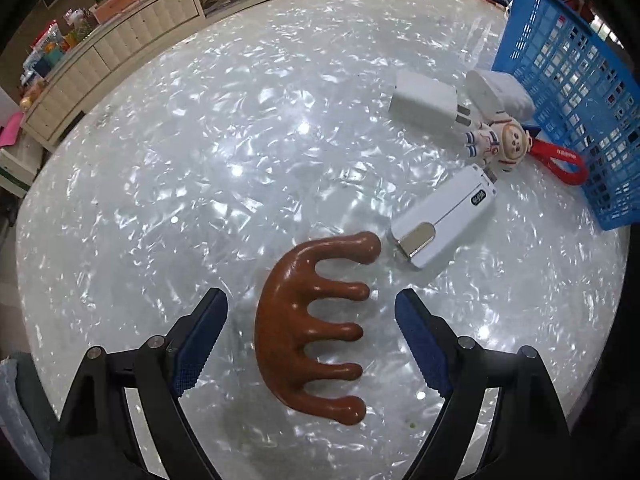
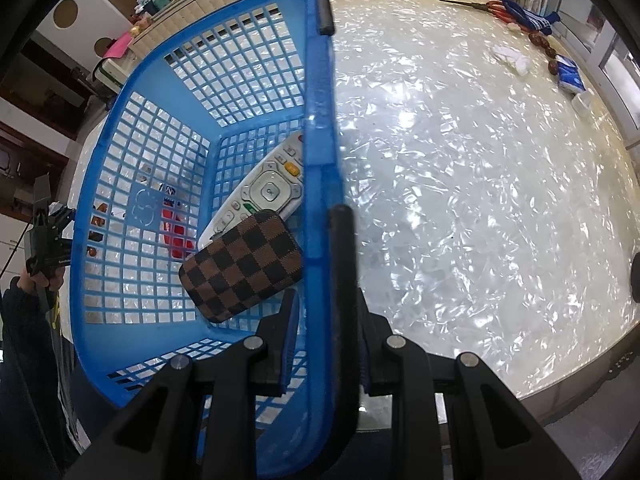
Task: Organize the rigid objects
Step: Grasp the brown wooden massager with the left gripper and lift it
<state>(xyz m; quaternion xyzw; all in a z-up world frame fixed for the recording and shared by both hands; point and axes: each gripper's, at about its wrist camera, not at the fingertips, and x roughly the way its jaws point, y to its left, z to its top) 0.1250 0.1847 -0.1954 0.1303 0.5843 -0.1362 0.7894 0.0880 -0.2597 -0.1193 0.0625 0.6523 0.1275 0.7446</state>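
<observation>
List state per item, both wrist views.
left tool: open, straddling the comb, no contact visible
wooden comb: flat on table, ungripped
right tool: shut on basket wall
blue basket: upright on table
remote: in basket, under the case
checkered case: in basket, closed
white USB stick: on table, capped
charger: on table, unplugged

The blue basket (image 1: 568, 92) is cut off by the right edge of the left wrist view, so its contents are hidden there. In the right wrist view, the checkered case (image 2: 244, 266) covers the lower end of the remote control (image 2: 264, 188), and the basket rim hides the remote's right side. A red object (image 2: 178, 236) behind the mesh is too obscured to identify.
</observation>
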